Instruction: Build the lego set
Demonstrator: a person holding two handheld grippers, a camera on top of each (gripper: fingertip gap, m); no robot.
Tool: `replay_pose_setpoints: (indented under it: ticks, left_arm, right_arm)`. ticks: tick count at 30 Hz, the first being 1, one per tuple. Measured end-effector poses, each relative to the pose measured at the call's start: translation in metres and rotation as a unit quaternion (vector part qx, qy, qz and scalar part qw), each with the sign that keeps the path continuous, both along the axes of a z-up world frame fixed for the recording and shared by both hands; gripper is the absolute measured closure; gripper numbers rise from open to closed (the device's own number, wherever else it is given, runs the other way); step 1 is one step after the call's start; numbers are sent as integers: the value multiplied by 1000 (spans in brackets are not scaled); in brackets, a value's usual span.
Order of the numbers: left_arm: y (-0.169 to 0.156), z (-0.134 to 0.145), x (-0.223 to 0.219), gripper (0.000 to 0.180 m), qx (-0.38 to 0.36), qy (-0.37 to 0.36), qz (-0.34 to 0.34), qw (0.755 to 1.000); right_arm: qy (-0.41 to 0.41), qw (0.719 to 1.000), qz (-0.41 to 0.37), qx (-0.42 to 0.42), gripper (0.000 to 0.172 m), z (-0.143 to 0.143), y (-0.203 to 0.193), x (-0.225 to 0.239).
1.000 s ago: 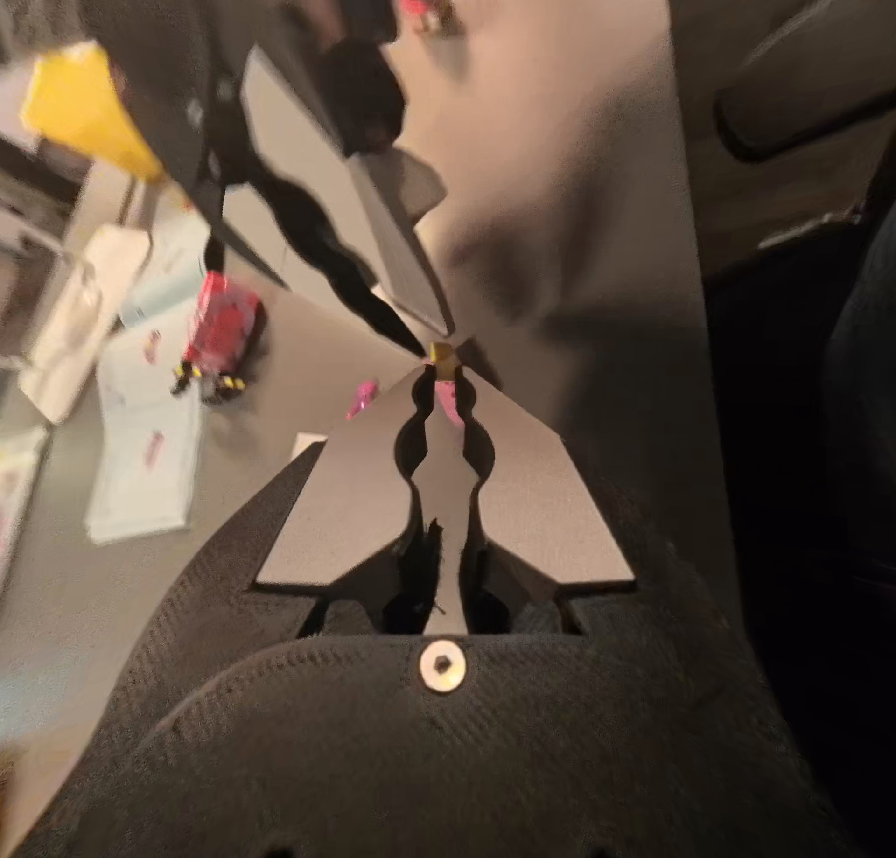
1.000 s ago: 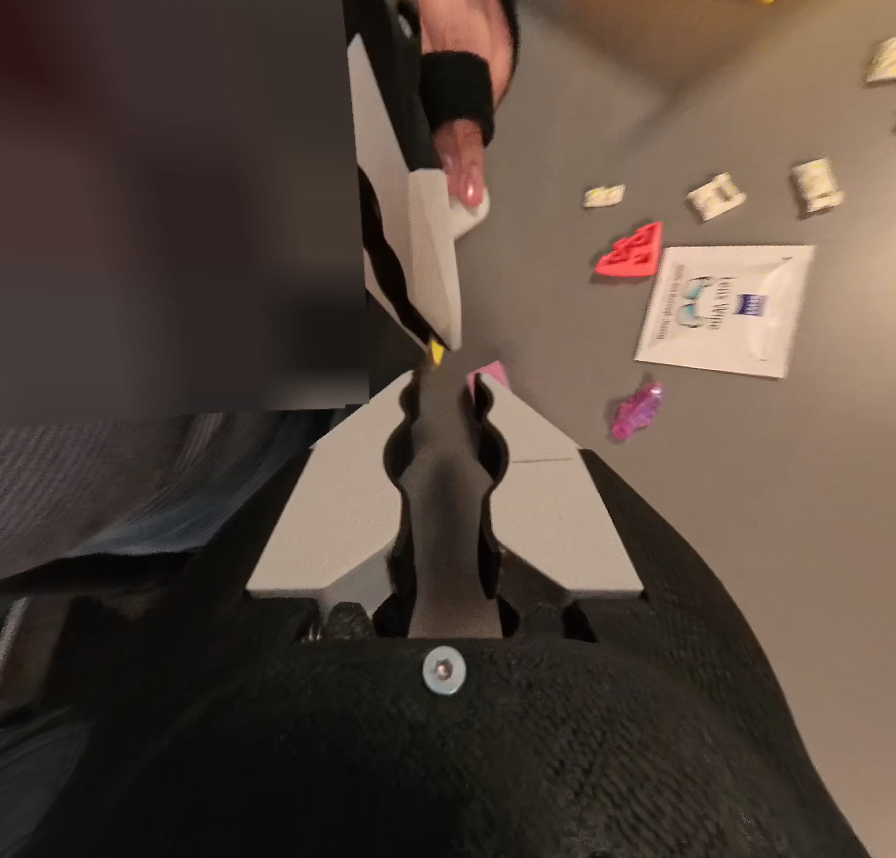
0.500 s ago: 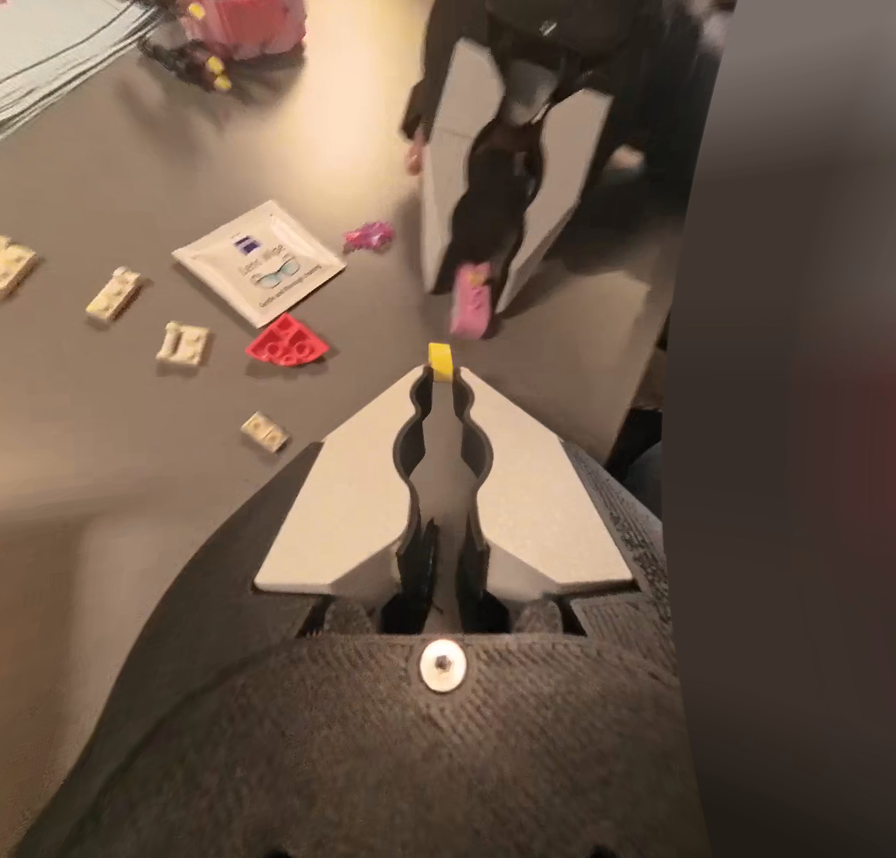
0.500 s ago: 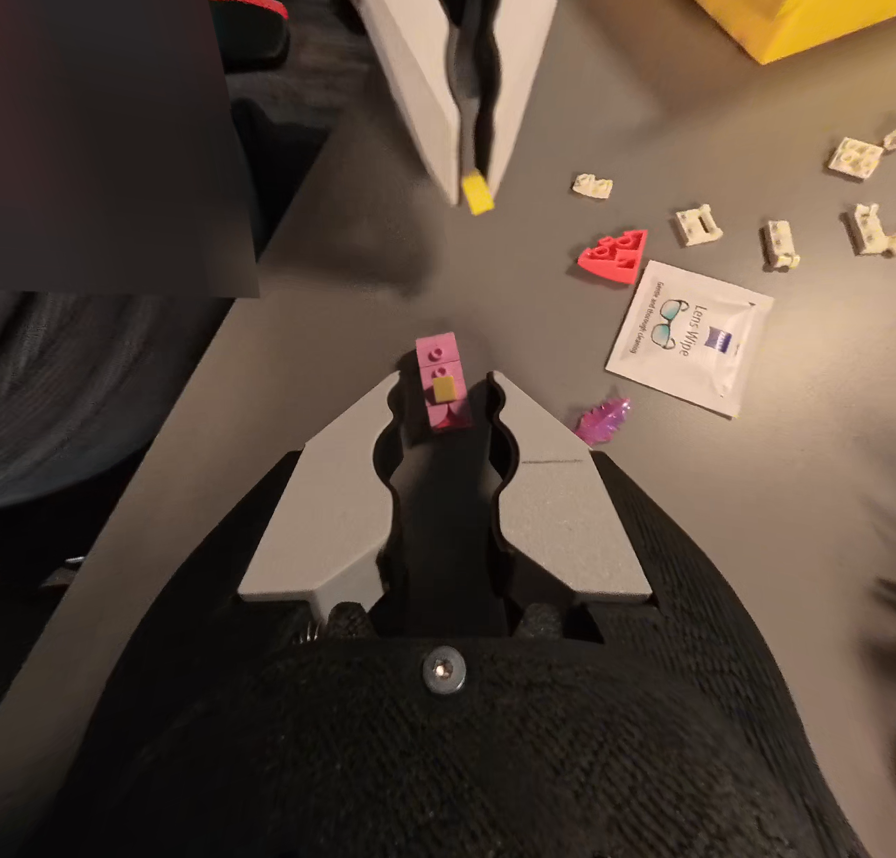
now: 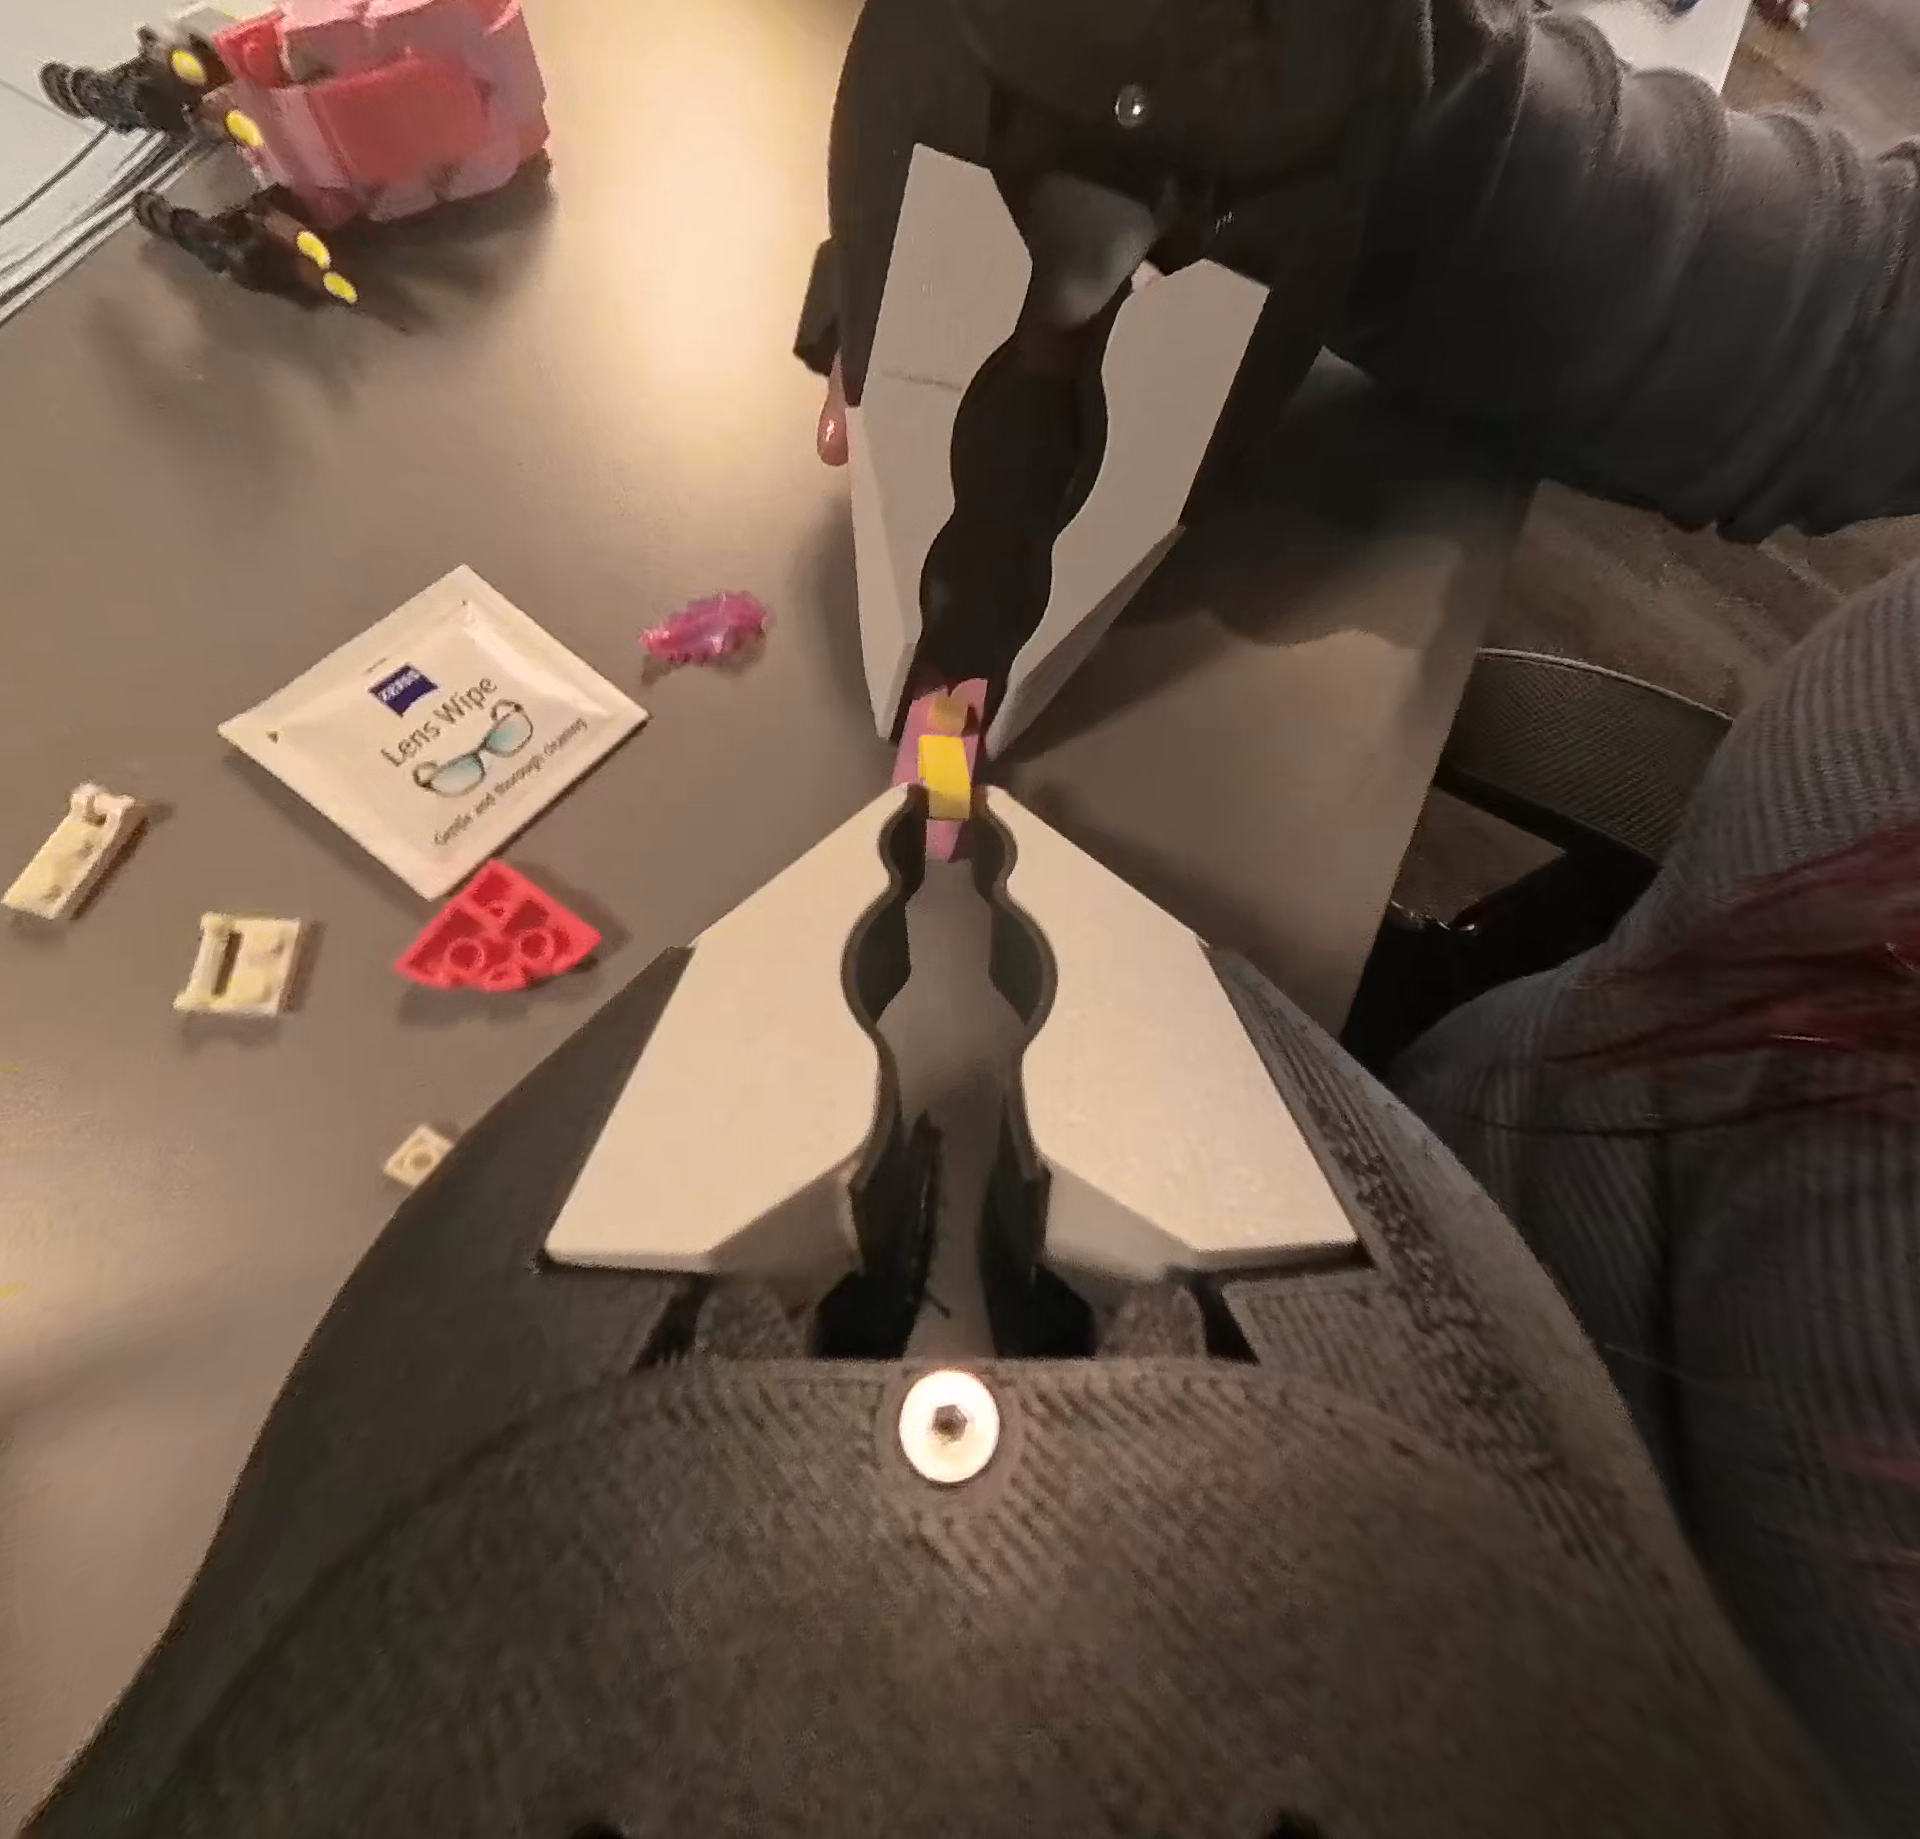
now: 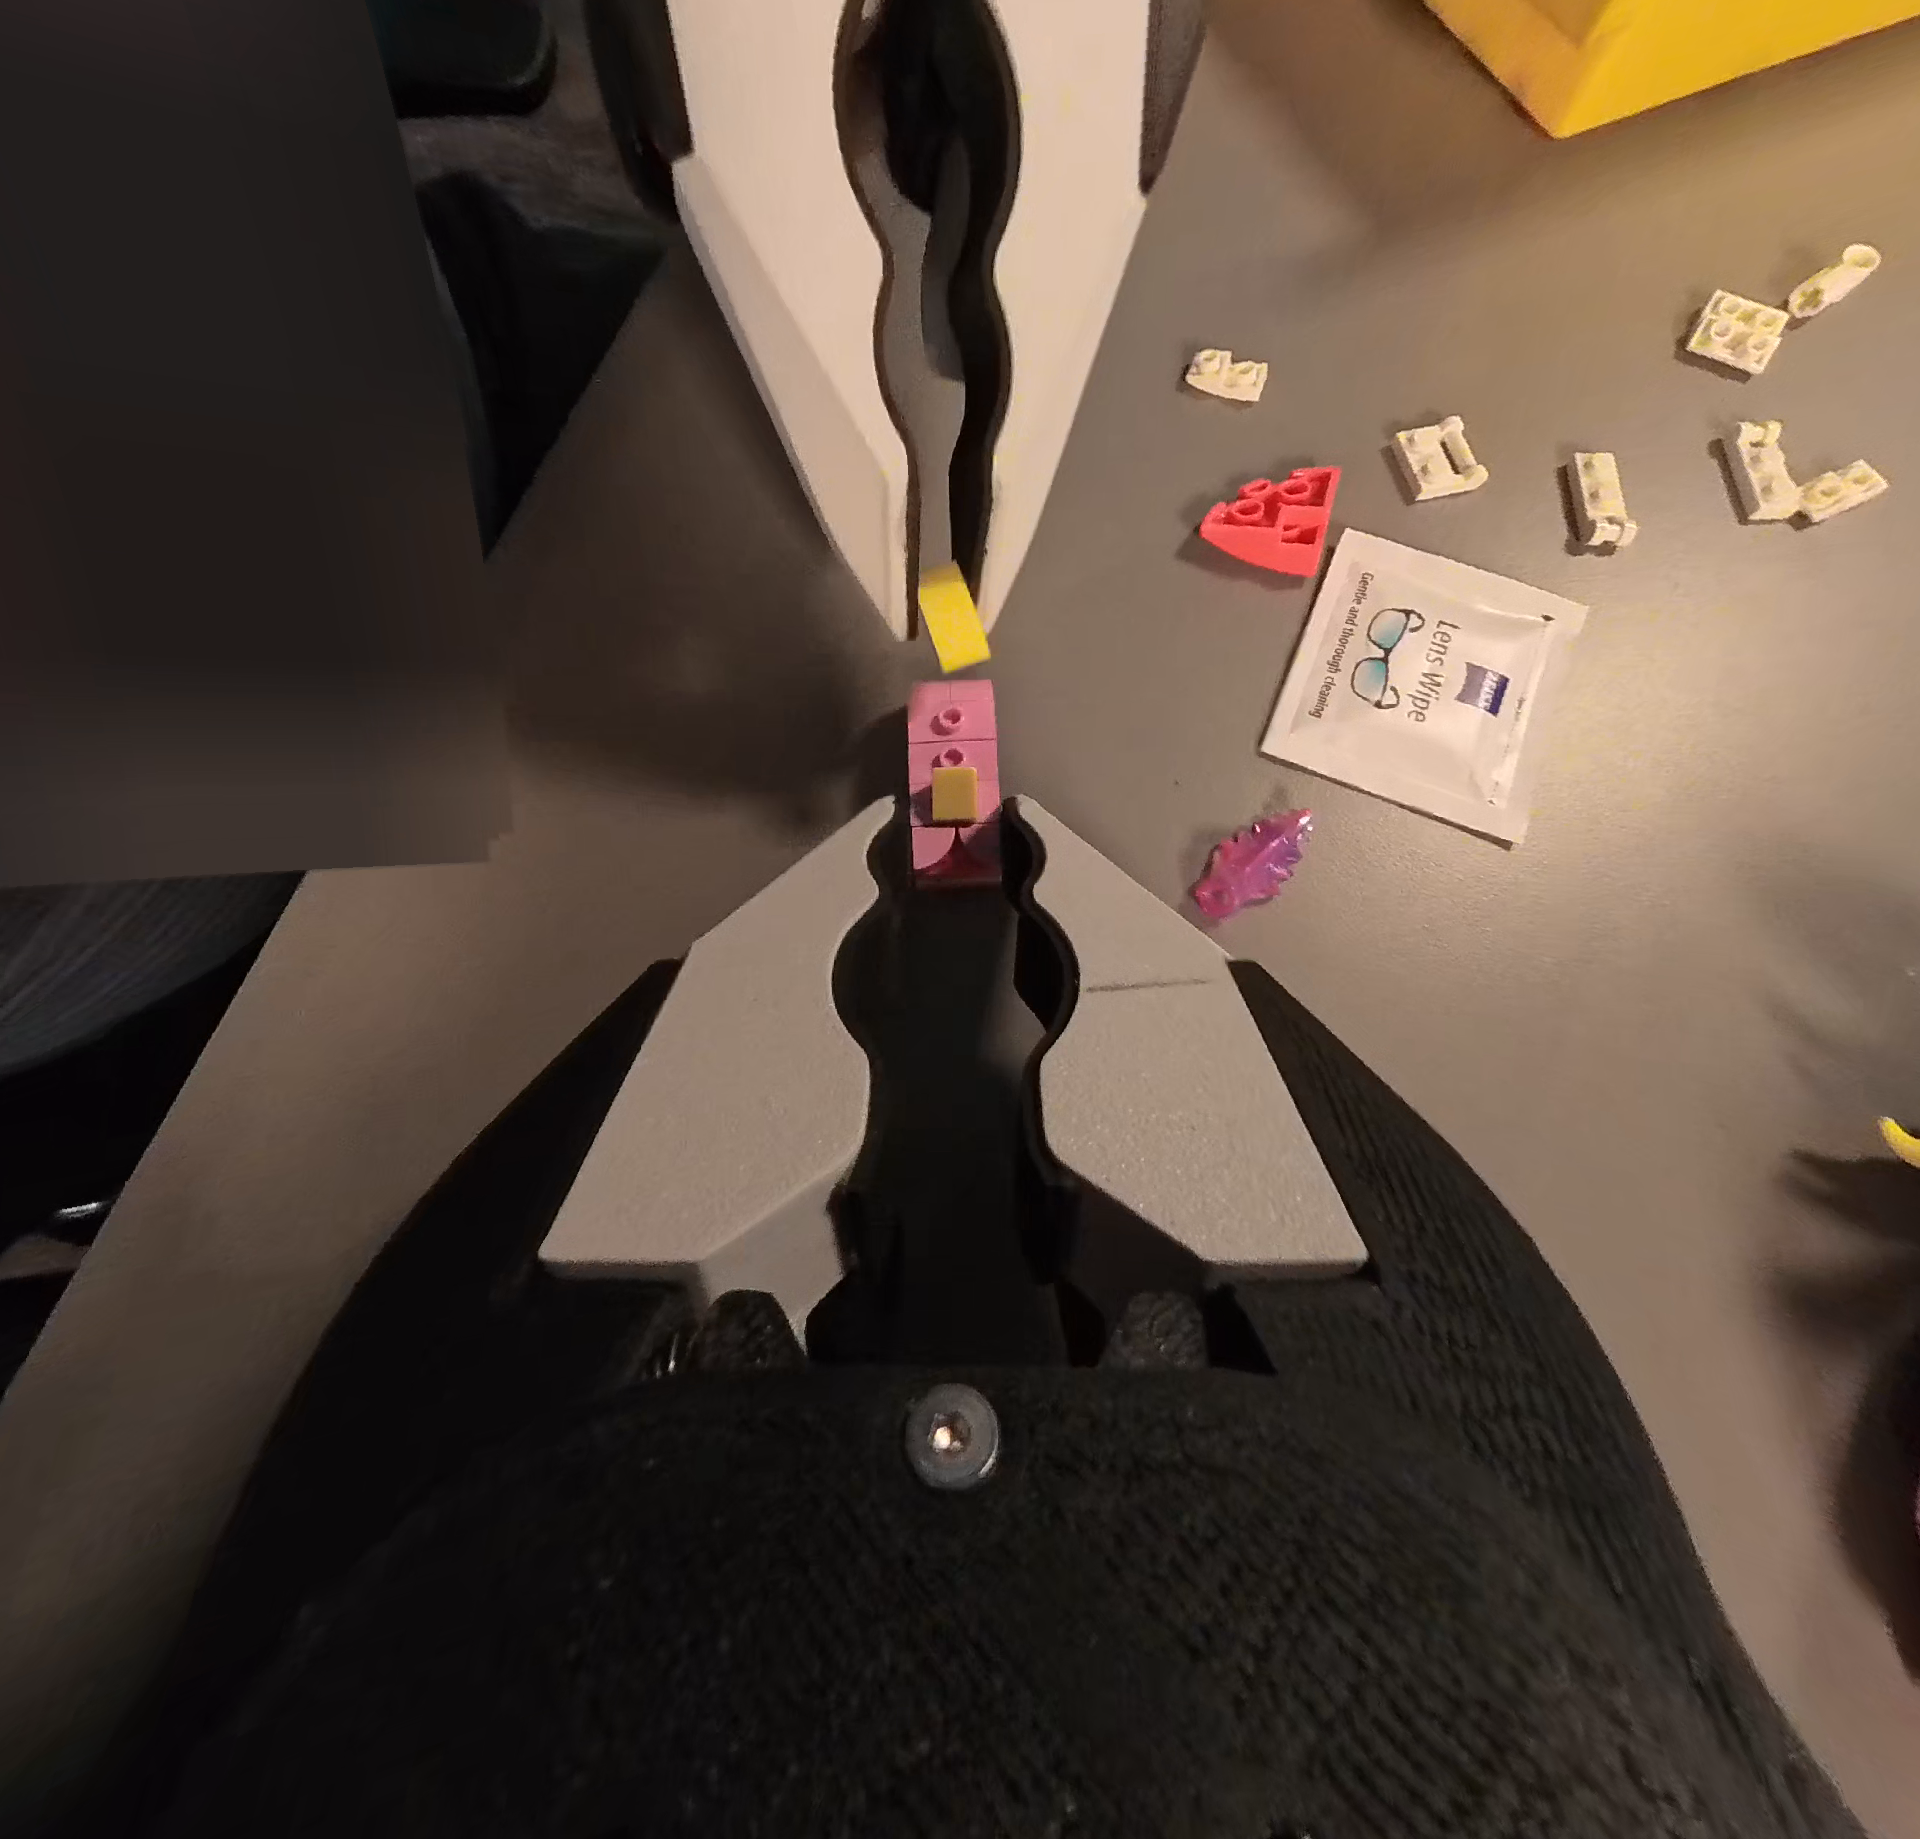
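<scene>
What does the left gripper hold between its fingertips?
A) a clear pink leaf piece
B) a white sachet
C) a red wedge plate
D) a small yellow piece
D: the small yellow piece sits clamped at the tips of the left gripper, close to the pink brick stack held by the right gripper.

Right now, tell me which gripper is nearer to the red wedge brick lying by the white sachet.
Left. The left gripper, pinching a small yellow tile, sits just beside the red wedge brick. The right gripper, clamped on a pink brick stack, is farther off across the table.
</scene>
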State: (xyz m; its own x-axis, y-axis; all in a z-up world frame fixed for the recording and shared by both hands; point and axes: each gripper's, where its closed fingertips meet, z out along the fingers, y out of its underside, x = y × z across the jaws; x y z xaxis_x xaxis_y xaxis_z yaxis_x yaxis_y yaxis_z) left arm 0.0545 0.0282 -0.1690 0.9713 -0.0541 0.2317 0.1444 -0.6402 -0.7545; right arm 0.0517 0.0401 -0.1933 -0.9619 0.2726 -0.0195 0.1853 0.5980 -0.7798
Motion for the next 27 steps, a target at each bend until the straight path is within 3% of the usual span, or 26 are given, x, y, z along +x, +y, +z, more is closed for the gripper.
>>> replay_pose_setpoints:
  ticks: [5,14,27]
  left_arm:
    - [14,2,-15,173,0,12,5,1000]
    - [7,-25,-18,174,-82,45,-20,995]
    - [6,-28,-23,172,-109,123,-22,986]
  right_arm:
    - [10,1000,-20,4,155,0,10,-7]
    - [-11,999,-37,-5,156,0,28,-10]
    - [-11,999,-38,-6,156,1,28,-11]
